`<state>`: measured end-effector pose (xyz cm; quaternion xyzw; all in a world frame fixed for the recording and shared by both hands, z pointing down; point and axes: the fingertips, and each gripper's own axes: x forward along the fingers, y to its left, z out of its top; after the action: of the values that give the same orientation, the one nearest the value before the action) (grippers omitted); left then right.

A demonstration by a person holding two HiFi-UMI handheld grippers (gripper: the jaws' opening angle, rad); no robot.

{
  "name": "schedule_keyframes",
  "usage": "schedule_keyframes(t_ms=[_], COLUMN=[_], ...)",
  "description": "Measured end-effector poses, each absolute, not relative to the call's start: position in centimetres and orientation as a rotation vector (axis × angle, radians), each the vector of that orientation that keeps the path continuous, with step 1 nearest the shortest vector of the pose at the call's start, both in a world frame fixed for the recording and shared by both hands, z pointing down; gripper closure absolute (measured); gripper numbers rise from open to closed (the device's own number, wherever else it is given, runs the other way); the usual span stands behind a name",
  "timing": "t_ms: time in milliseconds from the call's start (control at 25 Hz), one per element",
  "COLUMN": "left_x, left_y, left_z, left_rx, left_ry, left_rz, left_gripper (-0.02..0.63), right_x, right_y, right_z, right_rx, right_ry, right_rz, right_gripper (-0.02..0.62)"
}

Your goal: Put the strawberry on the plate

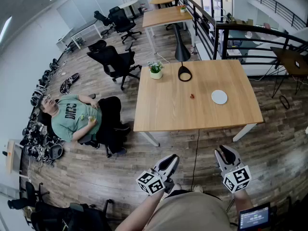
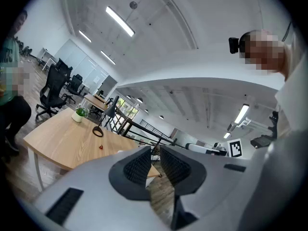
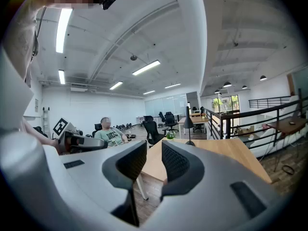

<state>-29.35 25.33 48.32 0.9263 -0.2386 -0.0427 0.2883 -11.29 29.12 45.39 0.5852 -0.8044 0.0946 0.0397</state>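
The small red strawberry (image 1: 192,96) lies near the middle of the wooden table (image 1: 163,112). A round white plate (image 1: 219,96) sits just right of it, a short gap away. Both grippers hang well short of the table's near edge, over the wooden floor. My left gripper (image 1: 172,160) points toward the table with its jaws shut and nothing between them. My right gripper (image 1: 224,151) is likewise shut and empty. In the left gripper view the strawberry (image 2: 100,147) shows as a tiny red dot beyond the left gripper (image 2: 155,154). The right gripper (image 3: 154,152) looks at the table's edge.
A small potted plant (image 1: 155,70) and a black desk lamp (image 1: 184,73) stand at the table's far side. A person (image 1: 72,117) reclines in a chair left of the table. Black office chairs (image 1: 115,61), more desks and a black railing (image 1: 250,37) lie beyond.
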Motion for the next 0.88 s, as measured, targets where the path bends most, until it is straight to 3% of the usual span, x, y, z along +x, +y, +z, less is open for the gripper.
schedule_keyframes(t_ms=[720, 880], left_x=[-28.4, -26.9], left_y=[26.9, 27.8], left_z=[48.2, 48.0], left_rx=[2.474, 2.469], left_ry=[-0.694, -0.693], left_rz=[-0.095, -0.105], left_gripper=[0.563, 0.563], right_x=[-10.8, -9.3], right_y=[29.8, 31.3], right_z=[45.4, 45.0], right_rx=[1.766, 1.761], right_ry=[-2.577, -2.568], right_rz=[0.328, 0.305], right_gripper=[0.499, 0.474])
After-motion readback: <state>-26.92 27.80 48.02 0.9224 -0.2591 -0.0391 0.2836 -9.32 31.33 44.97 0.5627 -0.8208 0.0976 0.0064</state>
